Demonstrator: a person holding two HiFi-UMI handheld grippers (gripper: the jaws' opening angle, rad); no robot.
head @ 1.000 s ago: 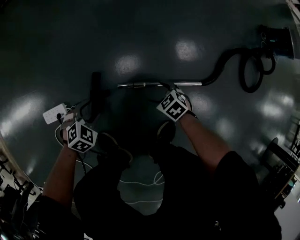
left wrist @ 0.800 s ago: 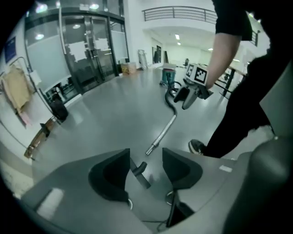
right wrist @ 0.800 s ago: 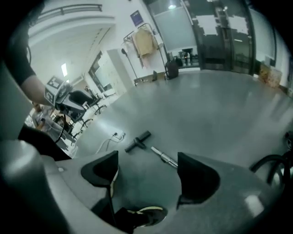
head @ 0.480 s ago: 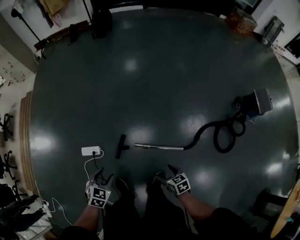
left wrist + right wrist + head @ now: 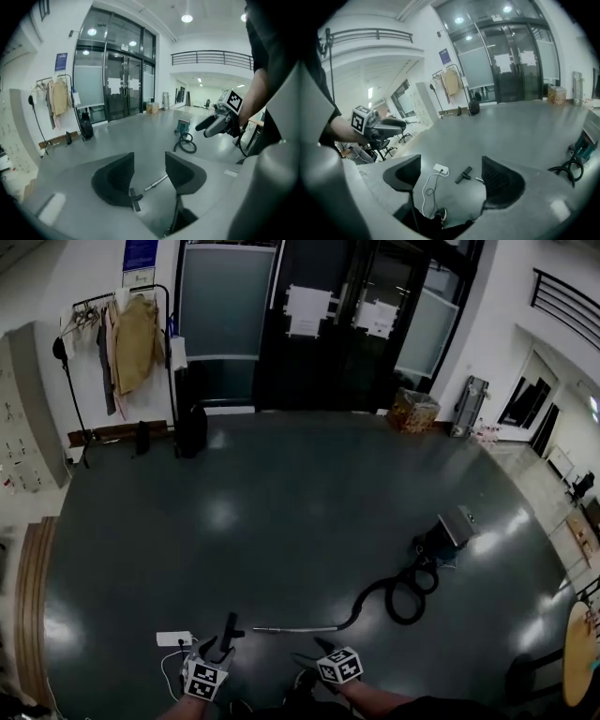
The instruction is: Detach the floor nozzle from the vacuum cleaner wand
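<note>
The left tool [image 5: 212, 649] and the right tool [image 5: 314, 652] are held side by side at the bottom centre of the head view, each angled forward and downward. The marker cube of each is turned up toward the camera. The right forearm [image 5: 380, 699] is seen entering from the bottom edge. In the left gripper view the left tool's jaws are seen apart and closing, with nothing gripped between them. In the right gripper view the right tool's jaws are spread wide, with nothing clasped between them.
</note>
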